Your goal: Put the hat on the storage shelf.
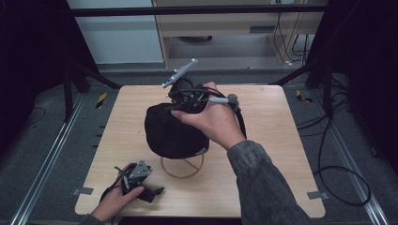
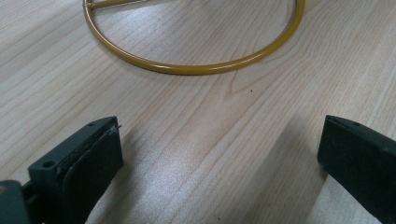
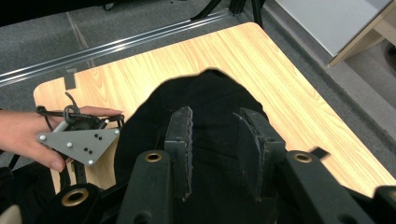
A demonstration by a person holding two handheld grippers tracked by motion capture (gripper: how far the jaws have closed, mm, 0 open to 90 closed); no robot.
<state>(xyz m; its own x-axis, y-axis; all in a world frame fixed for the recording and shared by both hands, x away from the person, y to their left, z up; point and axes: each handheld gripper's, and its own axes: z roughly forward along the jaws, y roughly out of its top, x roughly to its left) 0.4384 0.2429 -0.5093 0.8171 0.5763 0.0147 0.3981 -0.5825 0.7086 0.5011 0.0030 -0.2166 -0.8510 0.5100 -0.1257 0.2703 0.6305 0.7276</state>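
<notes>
Right tool (image 1: 180,96) above the top of a black cap (image 1: 171,133), held in a hand (image 1: 213,119) and pointing down at the dark cloth. In the right gripper view, right tool (image 3: 215,154) with jaws a little apart, a gap between the pads, black cloth right beneath and behind them; pads not pressing on the cloth, though whether the tips brush it cannot be told. Cap (image 3: 210,116) directly under this tool, sitting up off the surface (image 1: 272,140) on a stand with a yellow wire ring (image 1: 183,167) at its base, ring just below the cap on the near side.

Left tool (image 1: 141,180) low at the near left corner of the surface, well apart from the right tool, gripped by the other hand (image 1: 115,201) and lying close to the wood. In the left gripper view, left tool (image 2: 219,154) spread wide, nothing between the jaws but bare wood (image 2: 196,140). Yellow ring (image 2: 196,69) ahead of this tool, near but not touching, its curve flat on the surface. Left tool (image 3: 79,140) with its grey plate off to the side of the cap in the right gripper view.
</notes>
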